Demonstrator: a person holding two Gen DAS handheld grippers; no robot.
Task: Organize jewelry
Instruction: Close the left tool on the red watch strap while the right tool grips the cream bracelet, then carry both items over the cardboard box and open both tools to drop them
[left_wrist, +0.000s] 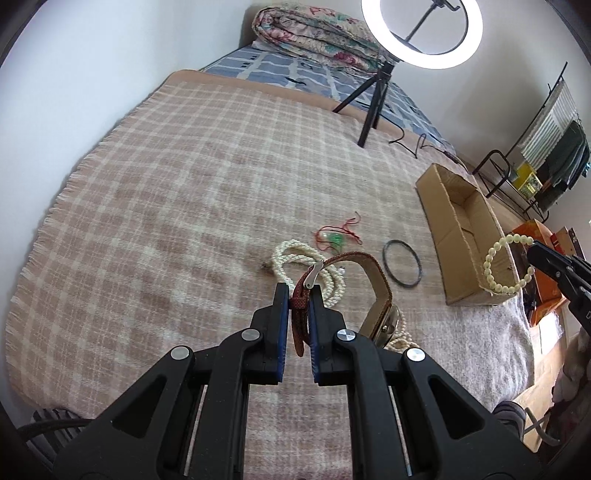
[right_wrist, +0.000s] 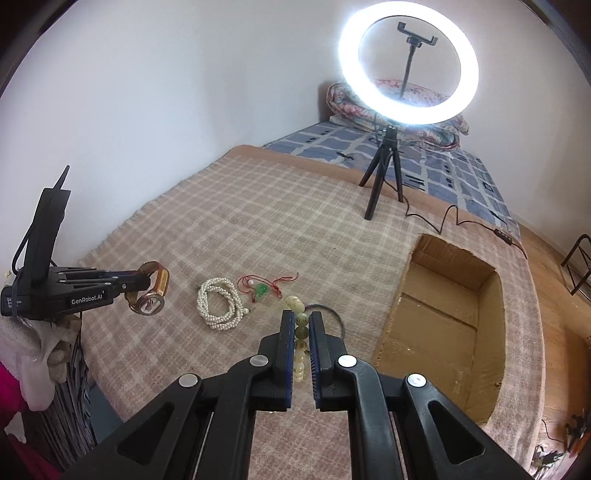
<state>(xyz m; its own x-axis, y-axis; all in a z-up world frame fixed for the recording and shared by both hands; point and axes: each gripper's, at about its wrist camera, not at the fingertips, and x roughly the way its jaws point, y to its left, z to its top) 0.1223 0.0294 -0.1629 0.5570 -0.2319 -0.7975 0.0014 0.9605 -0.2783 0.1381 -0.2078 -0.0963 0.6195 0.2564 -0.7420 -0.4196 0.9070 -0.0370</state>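
The left wrist view shows the left gripper (left_wrist: 298, 295) clamped on the woven strap of a watch (left_wrist: 369, 291), strap running up from between the pads and arching over to the gold case hanging at the right; only the right wrist view shows the watch face (right_wrist: 149, 303), tilted down toward the blanket (right_wrist: 258, 221). The right gripper (right_wrist: 302, 325) is closed on a bracelet of pale beads (right_wrist: 300, 332), whose beads line up along the fingers in its own view, while the left view shows it as a full loop (left_wrist: 508, 264) dangling in front of the cardboard box (left_wrist: 461, 229). The box lies open, long side running away from the cameras, and looks empty. Left of the box on the blanket lie a dark bangle (left_wrist: 402, 263), a red cord pendant (left_wrist: 338, 236) and a pearl necklace (right_wrist: 218, 304).
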